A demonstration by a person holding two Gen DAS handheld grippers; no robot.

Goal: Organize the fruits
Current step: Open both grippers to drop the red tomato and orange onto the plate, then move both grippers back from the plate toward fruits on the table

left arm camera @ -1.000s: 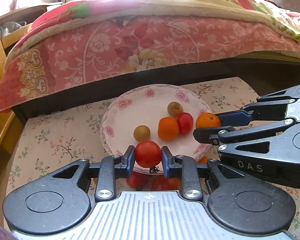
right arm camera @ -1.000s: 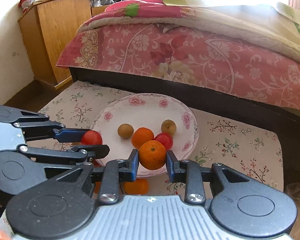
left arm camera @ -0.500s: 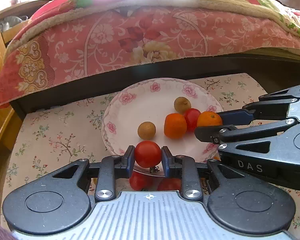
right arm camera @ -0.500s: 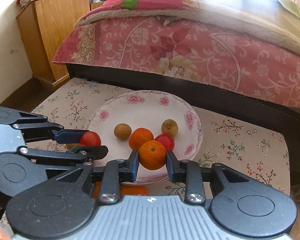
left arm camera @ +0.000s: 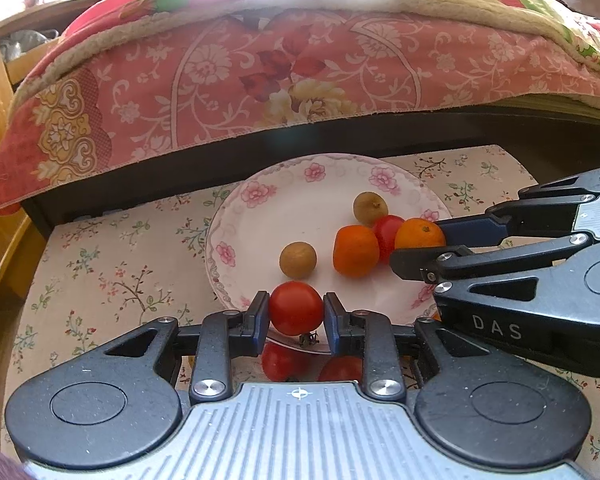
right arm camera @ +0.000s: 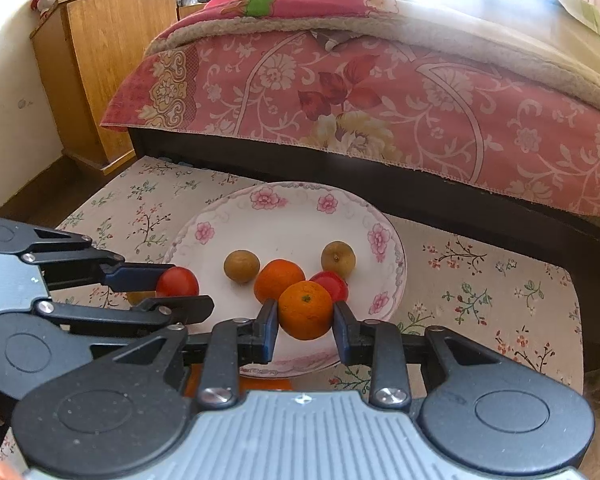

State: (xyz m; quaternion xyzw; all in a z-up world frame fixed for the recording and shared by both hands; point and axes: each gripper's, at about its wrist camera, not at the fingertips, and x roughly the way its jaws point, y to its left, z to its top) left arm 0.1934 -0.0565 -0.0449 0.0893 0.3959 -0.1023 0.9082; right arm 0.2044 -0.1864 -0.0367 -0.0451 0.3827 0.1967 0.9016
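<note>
A red tomato point(left arm camera: 296, 307) is clamped between the fingers of the left gripper point(left arm camera: 296, 318) and is held over the 6 o'clock rim of the floral plate point(left arm camera: 260, 208). At the plate's 4 o'clock side, a mandarin point(right arm camera: 306, 310) is seen pinched in the right gripper point(right arm camera: 306, 326) (its jaws are pressed against both sides of the fruit). Four fruits are lying on the plate: a brown longan point(left arm camera: 298, 260) near the centre, a second longan point(left arm camera: 370, 208) at 2 o'clock, an orange tangerine point(left arm camera: 355, 250) and, touching it, a second tomato point(left arm camera: 386, 230). More red fruit point(left arm camera: 282, 362) is glimpsed below the plate's near edge, partly hidden by the left gripper. The plate is set on a flower-printed cloth point(left arm camera: 112, 264), with a pink bedspread point(left arm camera: 300, 68) hanging at 12 o'clock.
</note>
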